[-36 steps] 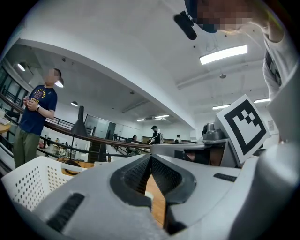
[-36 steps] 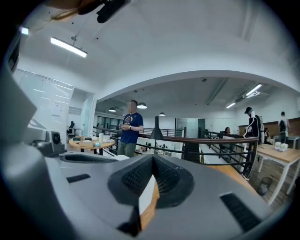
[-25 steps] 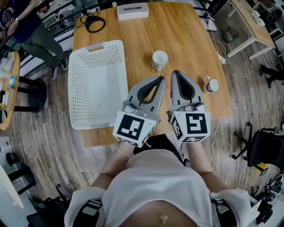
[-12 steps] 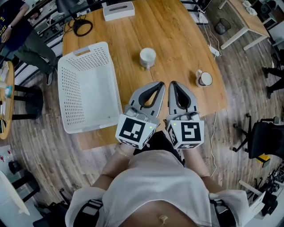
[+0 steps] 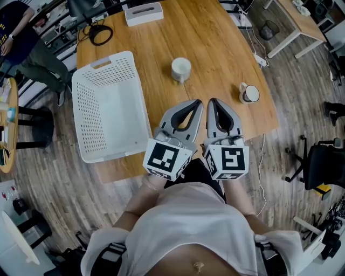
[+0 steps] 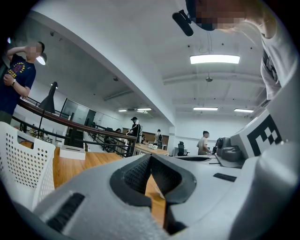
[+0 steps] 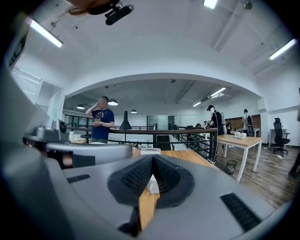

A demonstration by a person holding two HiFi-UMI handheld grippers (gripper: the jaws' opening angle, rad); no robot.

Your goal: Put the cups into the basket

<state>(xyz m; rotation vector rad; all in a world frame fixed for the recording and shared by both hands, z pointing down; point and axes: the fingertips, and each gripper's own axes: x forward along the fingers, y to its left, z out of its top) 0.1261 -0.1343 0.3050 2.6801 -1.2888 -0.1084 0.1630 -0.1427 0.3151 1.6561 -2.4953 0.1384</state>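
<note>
Left gripper [image 5: 195, 103] and right gripper [image 5: 213, 102] are clenched empty; unopened, they could knock over the far cup [image 5: 181, 69].

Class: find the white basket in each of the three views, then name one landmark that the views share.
Head view: basket on the table, left of centre.
Left gripper view: basket, its perforated wall at the lower left edge.
Right gripper view: not in it.
Shared landmark: white box at the table's far end.

Head view looks steeply down; 2 gripper views face level, sharing the table [image 5: 215, 48].
</note>
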